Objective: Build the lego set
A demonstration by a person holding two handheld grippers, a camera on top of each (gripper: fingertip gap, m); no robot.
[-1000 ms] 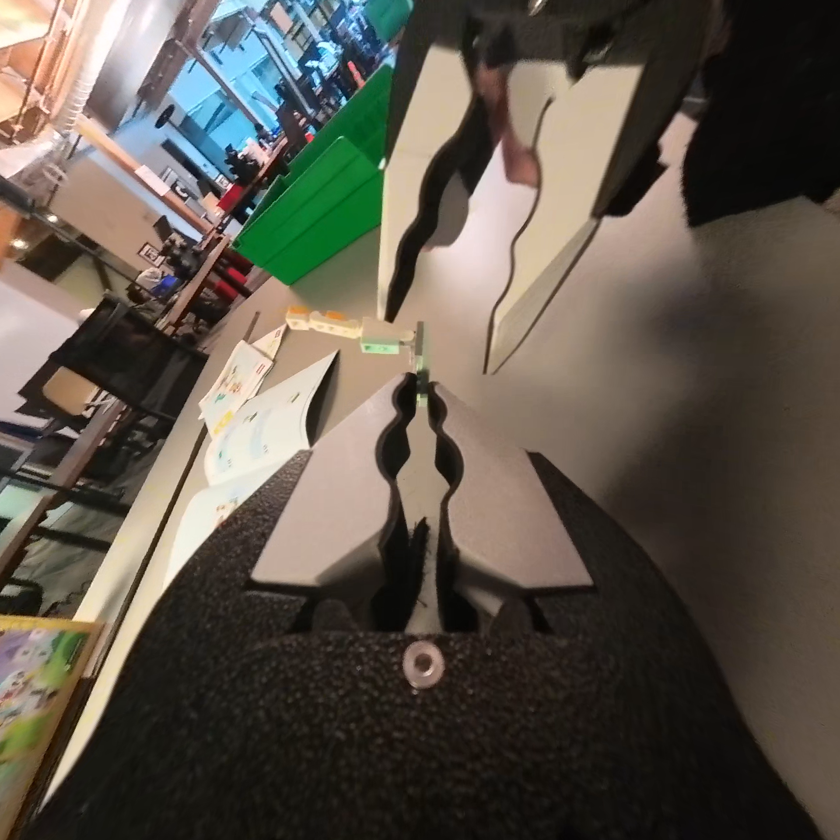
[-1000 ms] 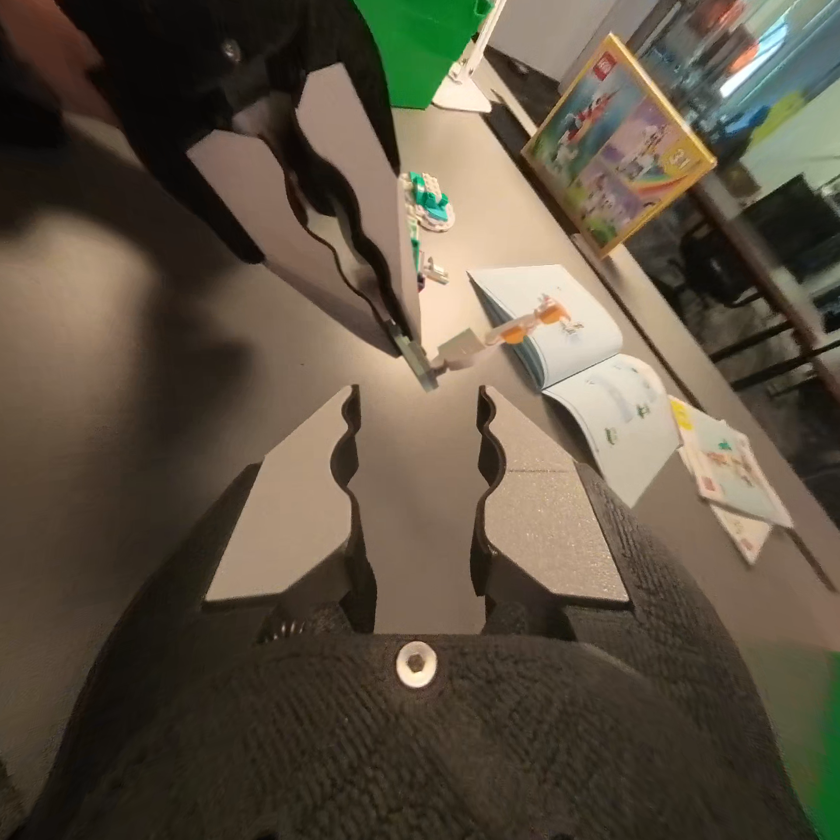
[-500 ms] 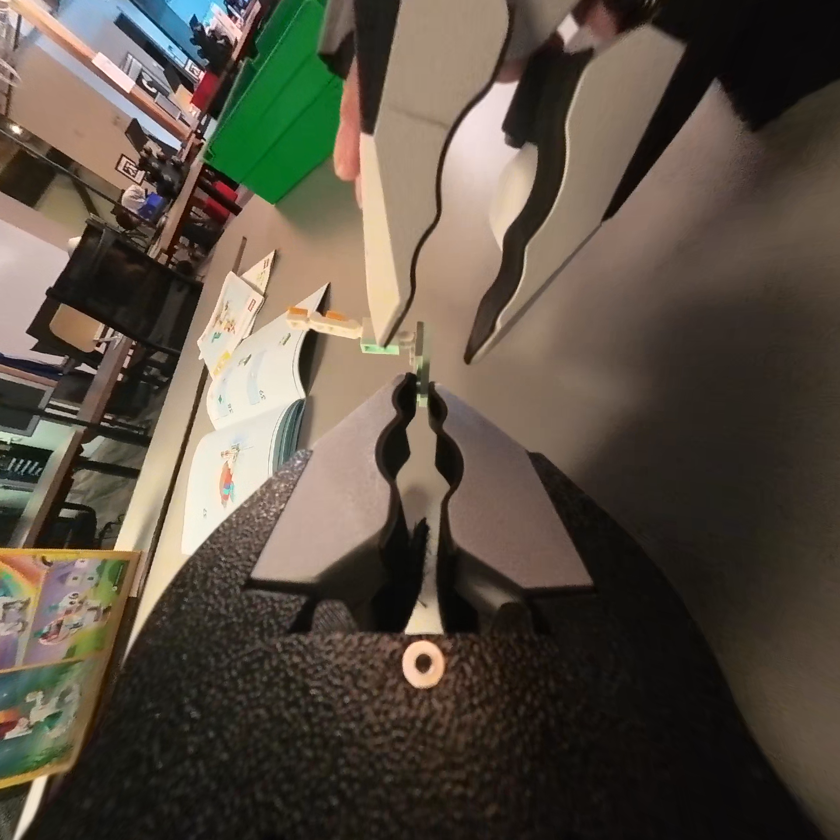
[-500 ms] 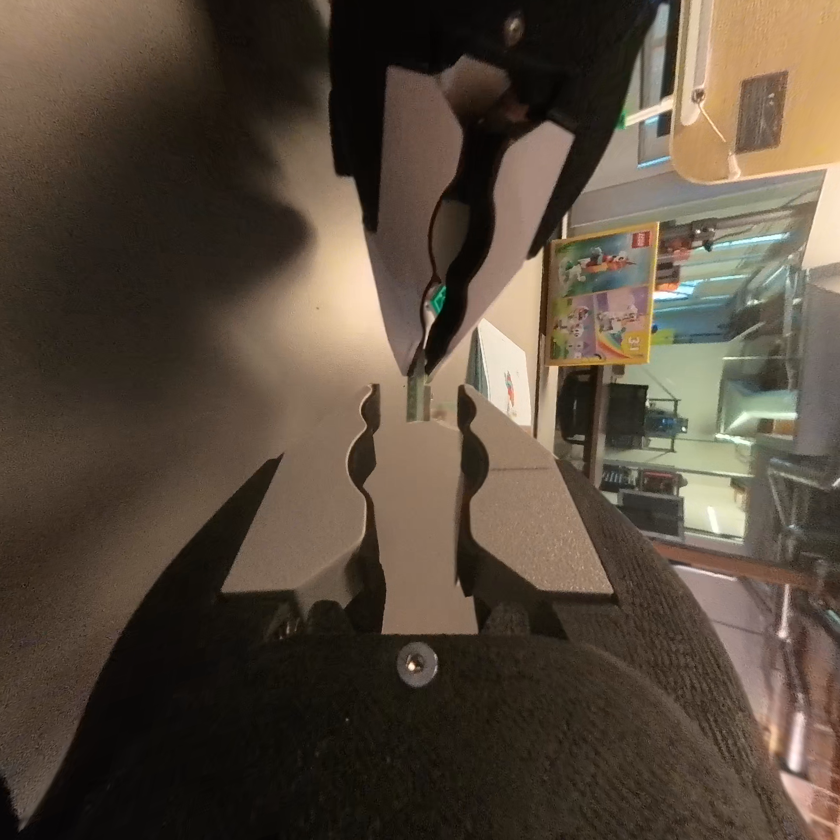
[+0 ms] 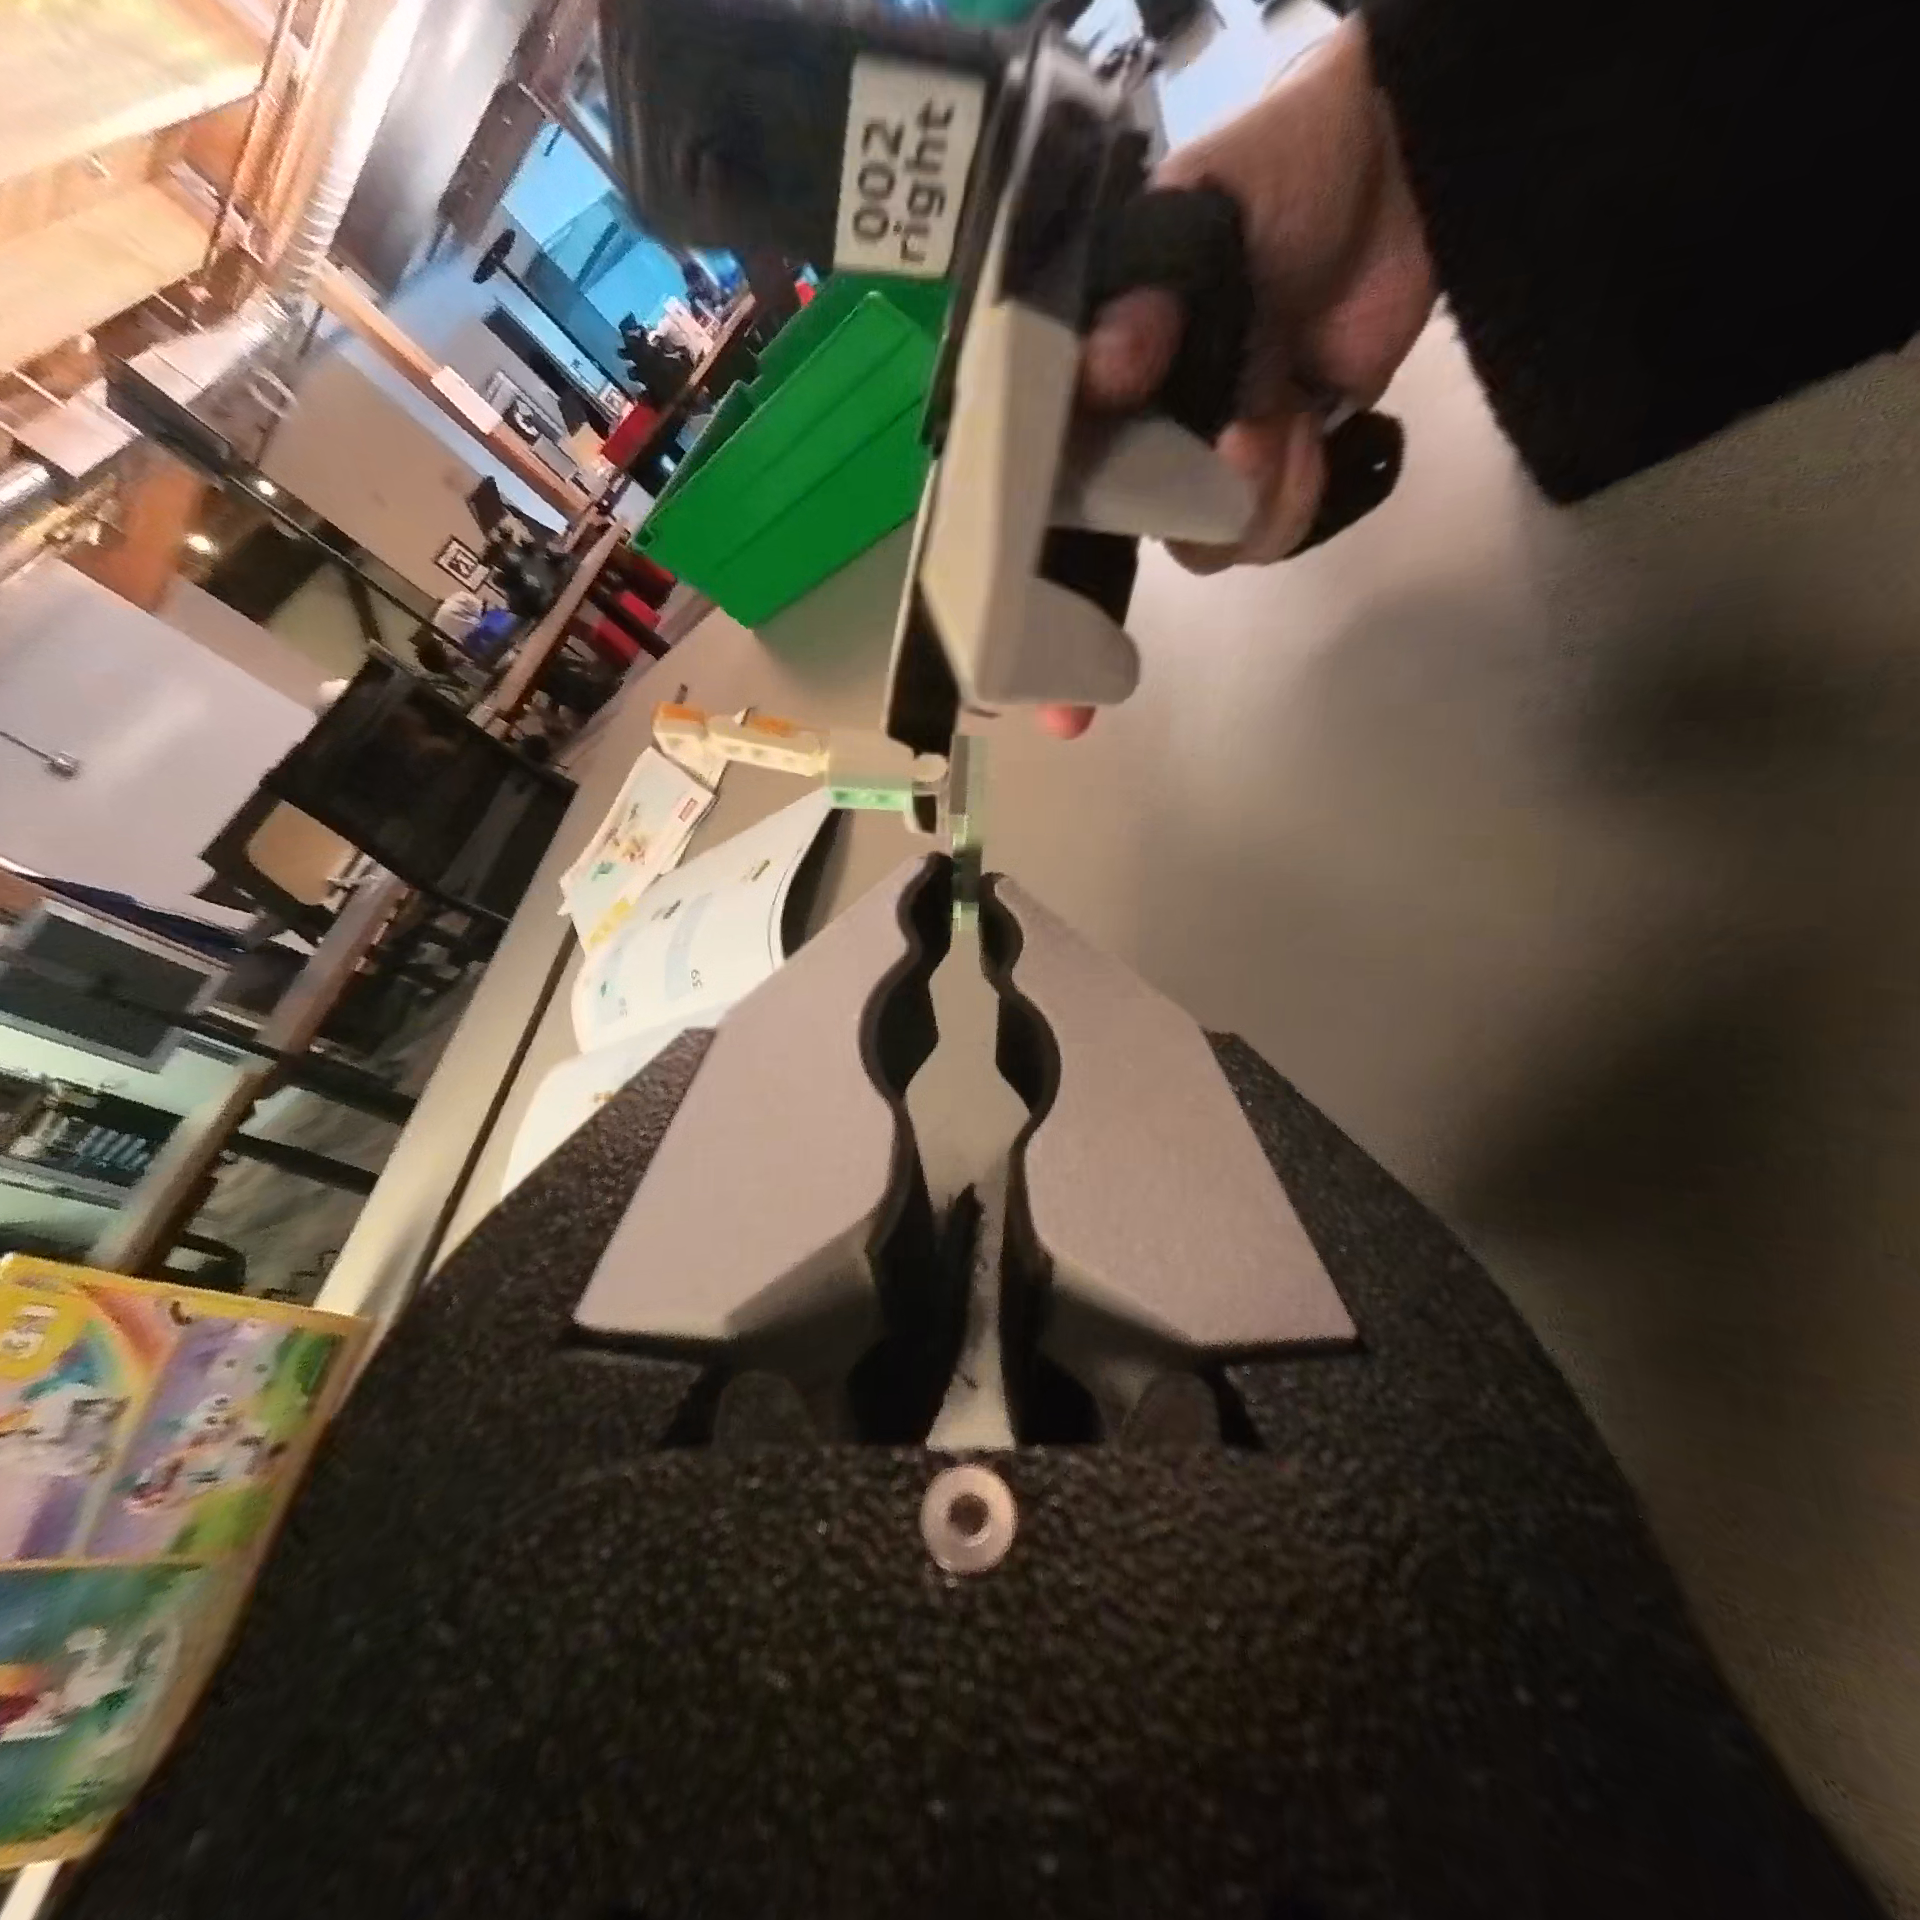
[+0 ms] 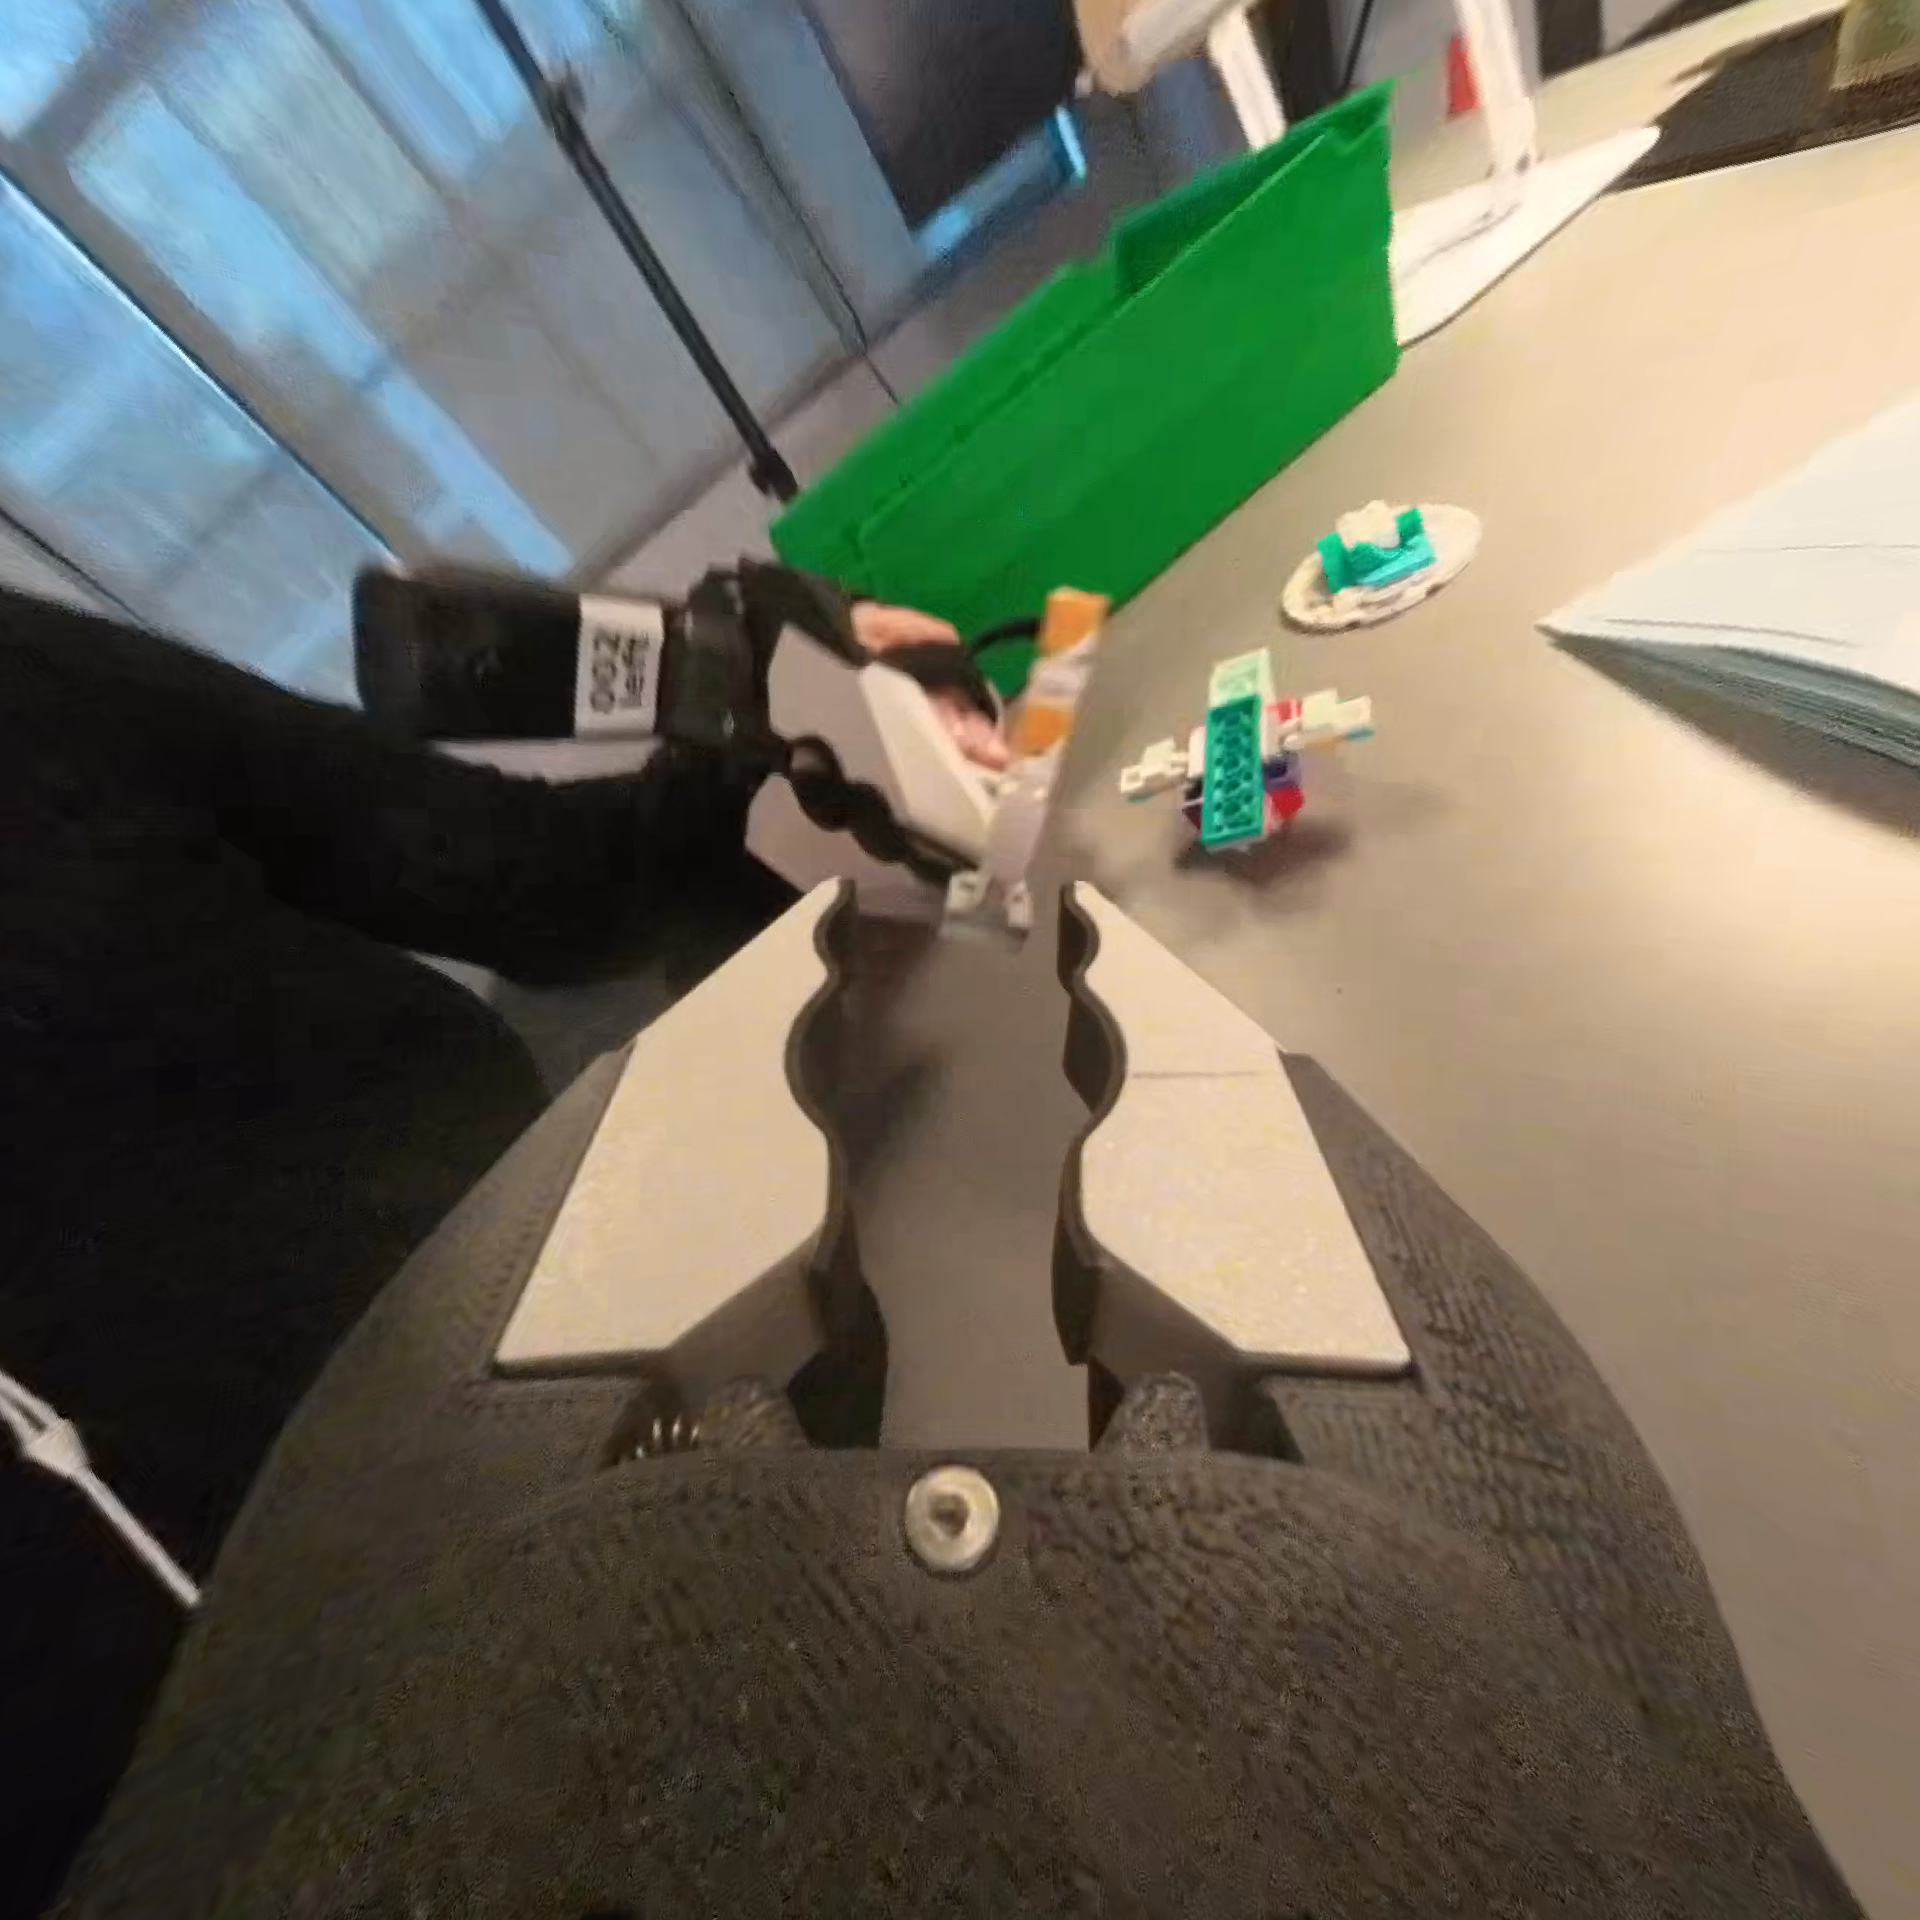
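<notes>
The small lego sub-assembly is a thin pale-green plate with a white and mint brick stack jutting off it sideways, ending in white pieces with orange tips. It is off the grey bench, its plate edge pinched at the very tips of the left hand-held gripper, whose grey wavy fingers are pressed together on it.

In the right wrist view the same piece stands just past the 12 o'clock end of the right hand-held gripper, whose fingers are spread apart on either side of the white base, not touching it. At 1 o'clock from there, a teal, white, red and blue lego model lies on the bench, with a round white plate carrying teal bricks farther off. A green plastic bin sits beyond.

In the left wrist view a person's hand in a black sleeve grips the right tool's handle at 1 o'clock, pointing it downward onto the piece.
</notes>
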